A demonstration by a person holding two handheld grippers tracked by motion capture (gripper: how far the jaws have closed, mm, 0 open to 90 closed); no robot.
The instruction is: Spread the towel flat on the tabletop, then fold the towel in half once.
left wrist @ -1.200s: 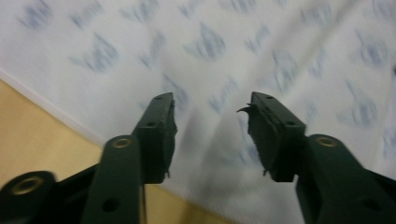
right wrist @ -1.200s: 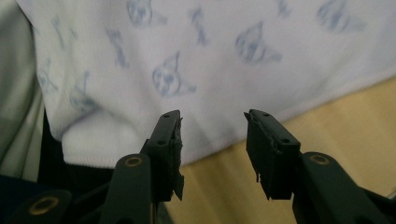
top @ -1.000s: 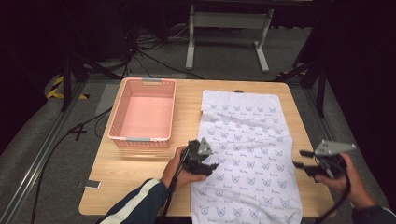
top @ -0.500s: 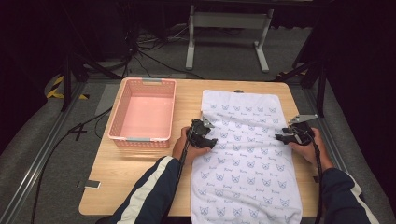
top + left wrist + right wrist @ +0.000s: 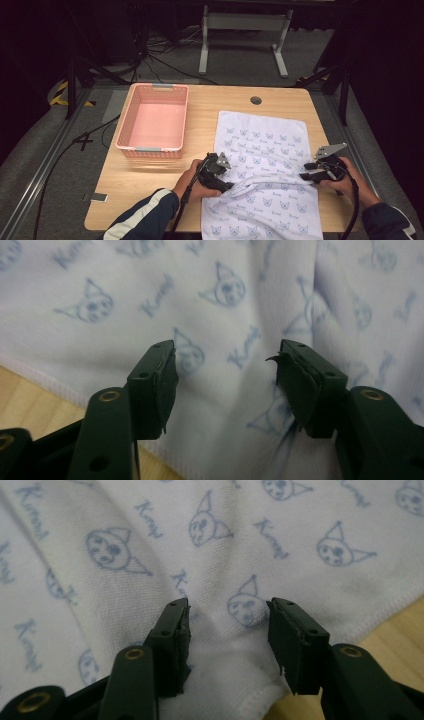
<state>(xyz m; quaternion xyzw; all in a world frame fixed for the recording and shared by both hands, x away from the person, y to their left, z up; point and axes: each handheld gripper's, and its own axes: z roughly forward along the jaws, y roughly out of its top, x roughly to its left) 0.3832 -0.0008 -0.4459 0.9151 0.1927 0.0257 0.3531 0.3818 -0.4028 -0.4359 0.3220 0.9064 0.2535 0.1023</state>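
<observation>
Right now a white towel [image 5: 265,170] with little blue cat faces lies spread on the wooden table [image 5: 150,200], on its right half, with its near end hanging at the front edge. Both grippers sit at the towel's two long sides, about halfway down. The left gripper [image 5: 223,181] is at the towel's left edge, held in the person's left hand [image 5: 192,181]. In the left gripper view its two black jaws stand apart with the cloth just beyond them, and nothing is pinched between them. The right gripper [image 5: 306,176] is at the towel's right edge, held in the right hand [image 5: 347,181]. In the right gripper view its jaws are also apart, right over the hem. Between the two grippers the cloth is bunched into soft folds. A pink basket [image 5: 152,122] sits on the left side of the table, well apart from the towel.
</observation>
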